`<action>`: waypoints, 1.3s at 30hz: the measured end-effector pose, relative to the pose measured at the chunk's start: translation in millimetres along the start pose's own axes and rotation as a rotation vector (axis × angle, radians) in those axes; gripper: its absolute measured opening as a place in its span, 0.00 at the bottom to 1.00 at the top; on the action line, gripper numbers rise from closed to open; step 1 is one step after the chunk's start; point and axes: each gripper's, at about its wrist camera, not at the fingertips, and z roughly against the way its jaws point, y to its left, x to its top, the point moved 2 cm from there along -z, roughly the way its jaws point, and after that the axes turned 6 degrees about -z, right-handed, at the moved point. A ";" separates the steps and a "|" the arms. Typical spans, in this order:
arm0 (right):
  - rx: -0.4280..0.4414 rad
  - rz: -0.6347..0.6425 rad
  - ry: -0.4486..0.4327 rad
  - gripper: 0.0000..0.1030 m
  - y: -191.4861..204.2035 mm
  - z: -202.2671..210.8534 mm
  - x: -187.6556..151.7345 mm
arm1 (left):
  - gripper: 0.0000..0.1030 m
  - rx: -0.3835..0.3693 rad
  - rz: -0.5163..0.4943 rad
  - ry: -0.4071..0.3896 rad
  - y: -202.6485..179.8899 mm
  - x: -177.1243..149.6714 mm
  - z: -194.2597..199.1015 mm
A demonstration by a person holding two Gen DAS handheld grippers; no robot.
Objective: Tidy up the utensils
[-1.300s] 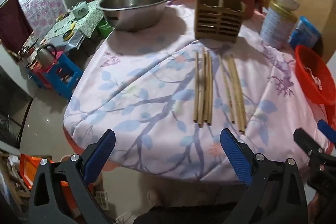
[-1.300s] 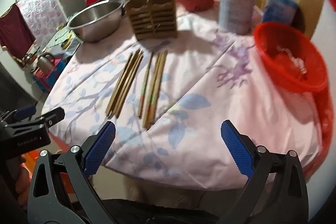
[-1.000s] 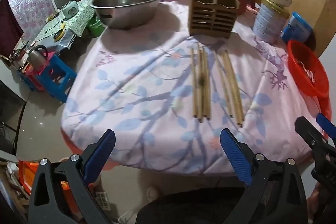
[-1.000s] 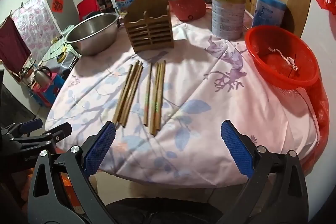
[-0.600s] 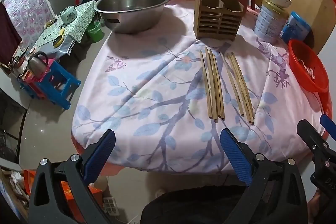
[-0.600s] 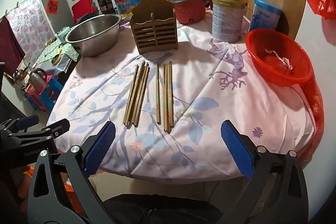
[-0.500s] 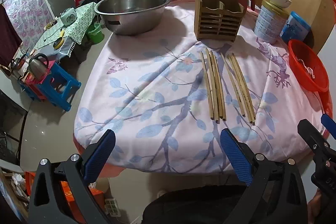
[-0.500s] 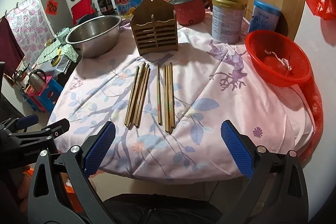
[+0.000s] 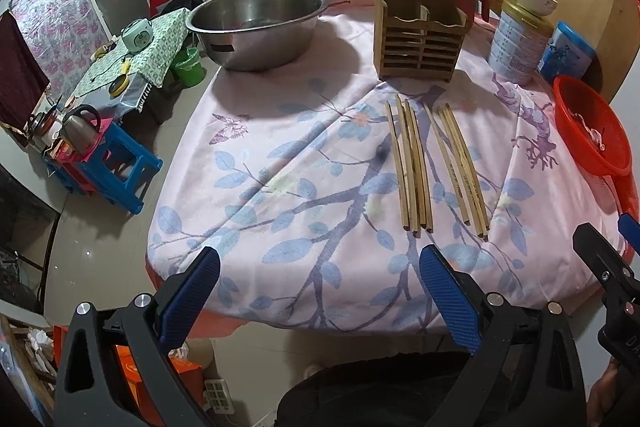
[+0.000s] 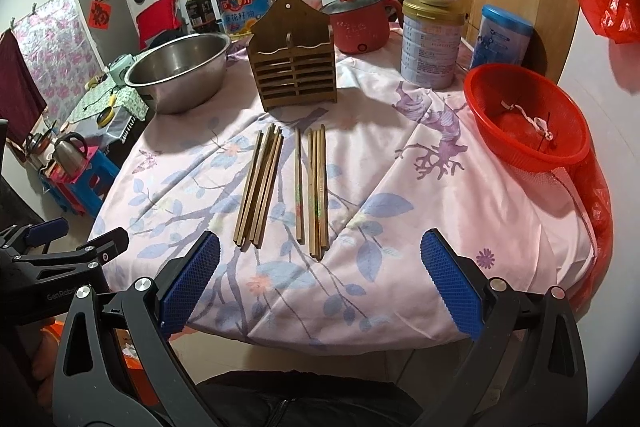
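A wide stainless-steel mixing bowl (image 9: 256, 27) stands at the far left of a round table draped in a pink cloth printed with blue leaves (image 9: 280, 187). Right of the bowl sits a slatted brown wooden utensil holder (image 9: 420, 39), its two compartments apparently empty. In front of it, two loose groups of bamboo chopsticks lie flat on the cloth: the left bundle of plain chopsticks (image 9: 412, 167) and, just beside it, the right group of chopsticks with printed ends (image 9: 460, 167). A cylindrical tin topped by a white bowl (image 9: 520, 39) and a red plastic mesh basket (image 9: 588, 135) close the right edge.

Both hand-held tools hang short of the table's near edge: the left gripper (image 9: 320, 291) is spread wide and empty, and the right gripper (image 10: 320, 279) is likewise spread wide, holding nothing. No chopstick has been lifted, so the work appears to be at its opening reach. The next move likely calls for closing on a chopstick near its near end, lifting it, tipping it upright and lowering it into a compartment of the holder.

The right wrist view alone shows the small red electric pot (image 10: 360, 23) in full behind the holder; the left wrist view alone shows the blue plastic stool (image 9: 120, 167) in full on the floor.
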 end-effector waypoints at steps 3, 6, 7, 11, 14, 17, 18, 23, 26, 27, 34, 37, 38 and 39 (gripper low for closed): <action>-0.001 -0.001 -0.001 0.94 0.4 0.0 -0.5 | 0.95 0.004 0.004 0.002 -3.3 -0.6 0.5; 0.000 0.001 0.000 0.94 -0.4 -0.2 0.0 | 0.95 0.004 0.004 0.003 -4.0 -0.8 0.5; 0.002 0.003 0.001 0.94 -1.7 -0.3 0.7 | 0.95 0.005 0.005 0.004 -4.7 -1.0 0.2; 0.004 0.002 0.003 0.94 -3.3 -1.6 2.0 | 0.95 0.007 0.010 0.011 -7.2 -1.2 -1.6; 0.006 0.002 0.007 0.94 -4.0 -3.1 2.8 | 0.95 0.008 0.014 0.015 -7.9 -0.5 -3.1; 0.007 0.003 0.005 0.94 -4.1 -3.4 2.9 | 0.95 0.009 0.017 0.020 -7.7 0.6 -4.2; 0.007 0.003 0.006 0.94 -4.1 -3.5 3.1 | 0.95 0.010 0.018 0.021 -7.4 0.9 -4.7; 0.011 0.003 0.013 0.94 -4.0 -5.9 3.4 | 0.95 0.008 0.023 0.029 -5.5 1.9 -7.9; 0.012 0.005 0.016 0.94 -2.2 -8.3 3.9 | 0.95 0.006 0.027 0.032 -3.9 1.5 -9.5; 0.012 0.005 0.016 0.94 -2.2 -8.1 3.8 | 0.95 0.006 0.028 0.033 -3.5 1.4 -9.9; 0.014 0.007 0.018 0.94 -0.6 -9.5 4.2 | 0.95 0.008 0.031 0.036 -1.6 1.1 -11.3; 0.015 0.006 0.018 0.94 0.4 -9.9 3.7 | 0.95 0.008 0.031 0.035 -1.4 0.9 -11.3; 0.015 0.007 0.018 0.94 0.6 -9.9 3.6 | 0.95 0.009 0.032 0.036 -1.0 0.8 -11.7; 0.014 0.007 0.018 0.94 -0.5 -9.3 4.1 | 0.95 0.008 0.032 0.037 -1.3 1.0 -11.7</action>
